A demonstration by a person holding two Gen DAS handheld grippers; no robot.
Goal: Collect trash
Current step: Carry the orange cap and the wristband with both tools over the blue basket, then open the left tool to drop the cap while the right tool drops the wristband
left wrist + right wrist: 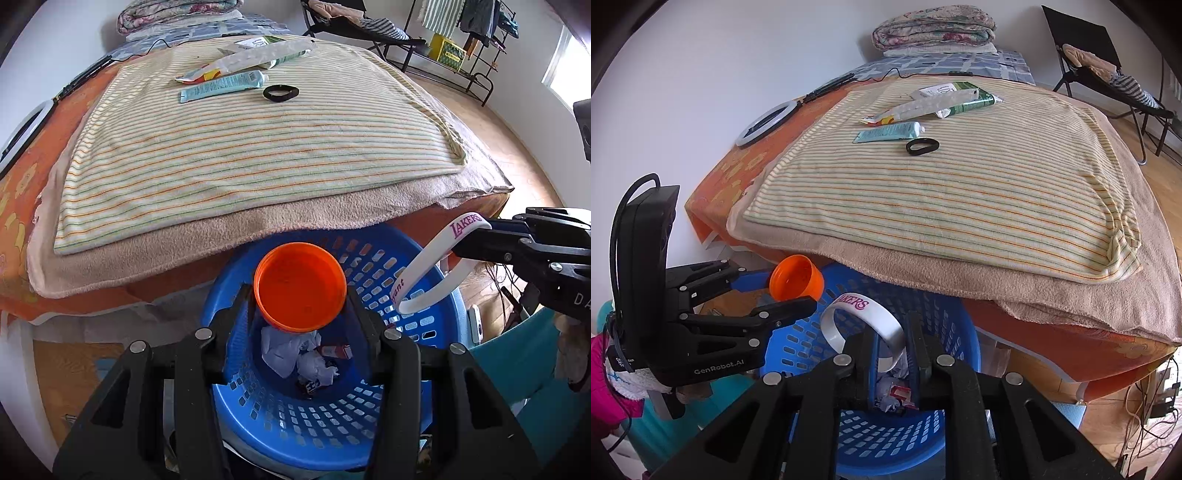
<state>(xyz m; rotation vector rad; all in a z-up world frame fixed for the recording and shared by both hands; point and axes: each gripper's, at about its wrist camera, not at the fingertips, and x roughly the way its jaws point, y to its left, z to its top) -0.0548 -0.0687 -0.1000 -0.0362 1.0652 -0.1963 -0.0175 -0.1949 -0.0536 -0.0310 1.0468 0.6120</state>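
Note:
My left gripper [300, 295] is shut on an orange plastic cap [300, 287] and holds it over the blue perforated basket [373, 424]. It also shows in the right wrist view [798, 291] with the cap [796, 282]. My right gripper [891, 332] is shut on a white Lakers wristband [860, 325] above the basket [894, 443]; the band also shows in the left wrist view [432, 273]. Crumpled white paper [291, 354] and wrappers lie in the basket. On the striped towel [258, 147] lie a teal tube [221, 86], a black band [280, 93] and plastic wrappers [258, 55].
The basket stands on the floor against the bed's near edge. A ring light [764, 123] and a black cable lie on the orange sheet. Folded blankets [934, 29] sit at the head. A folding chair [1108, 74] and a clothes rack [461, 48] stand on the wooden floor.

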